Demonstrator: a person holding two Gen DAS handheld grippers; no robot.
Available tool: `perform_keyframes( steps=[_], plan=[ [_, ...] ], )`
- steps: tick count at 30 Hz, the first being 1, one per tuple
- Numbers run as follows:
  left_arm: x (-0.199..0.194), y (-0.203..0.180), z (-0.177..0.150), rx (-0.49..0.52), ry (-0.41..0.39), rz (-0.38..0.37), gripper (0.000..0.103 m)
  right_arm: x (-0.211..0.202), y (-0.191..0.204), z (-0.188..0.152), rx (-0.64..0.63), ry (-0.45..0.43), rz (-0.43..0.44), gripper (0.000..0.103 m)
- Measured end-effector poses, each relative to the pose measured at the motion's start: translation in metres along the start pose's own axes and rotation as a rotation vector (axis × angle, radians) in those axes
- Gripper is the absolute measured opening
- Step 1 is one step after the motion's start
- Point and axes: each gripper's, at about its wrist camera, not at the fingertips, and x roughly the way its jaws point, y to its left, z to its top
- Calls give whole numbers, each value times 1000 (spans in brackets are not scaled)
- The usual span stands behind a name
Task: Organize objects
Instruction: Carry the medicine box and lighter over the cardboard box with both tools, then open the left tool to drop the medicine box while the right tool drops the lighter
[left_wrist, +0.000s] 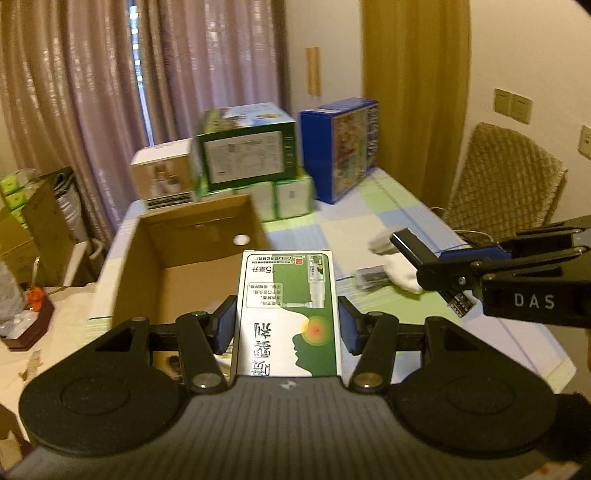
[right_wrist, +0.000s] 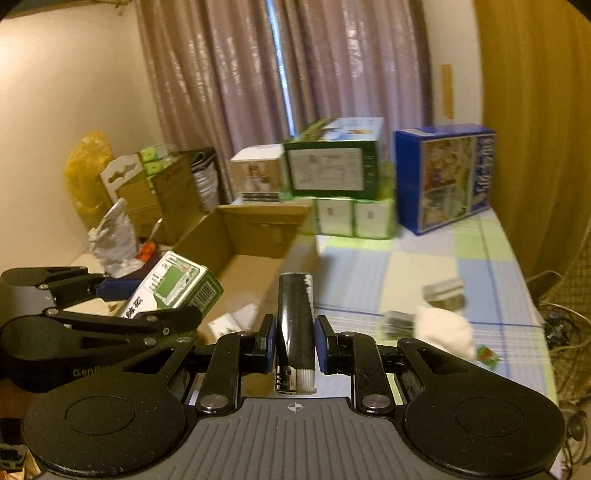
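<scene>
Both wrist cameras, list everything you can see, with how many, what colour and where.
Medicine box: one, green and white, gripped in the left gripper above the carton's near edge.
Lighter: one, black, gripped in the right gripper.
Cardboard carton: one, brown, open, on the table's left side.
Table: one, checked cloth in blue, green and white.
Stacked boxes: several, green and white, at the far end.
Blue box: one, upright, far right.
White cloth: one, on the table; small blurred items lie beside it.
Chair: one, tan, right of the table.
Left gripper: black, blue pads.
Right gripper: black, blue pads.
</scene>
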Motion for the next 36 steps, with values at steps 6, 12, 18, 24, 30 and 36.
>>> perform_keyframes(
  steps=[6,12,18,24,30,36],
  plan=[
    [-6,42,-2,-23,9,60,50,24,30,6,-27,28,38,19],
    [-5,71,-4,-47,17,84,51,48,47,12,-40,50,63,19],
    [6,99,-2,-75,39,80,51,66,51,22,-29,61,74,19],
    [30,122,4,-84,69,93,50,91,48,35,-2,76,79,19],
    [53,131,8,-99,81,80,51,115,45,37,21,98,89,19],
    [80,136,9,-103,95,73,51,133,39,35,35,116,87,19]
  ],
)
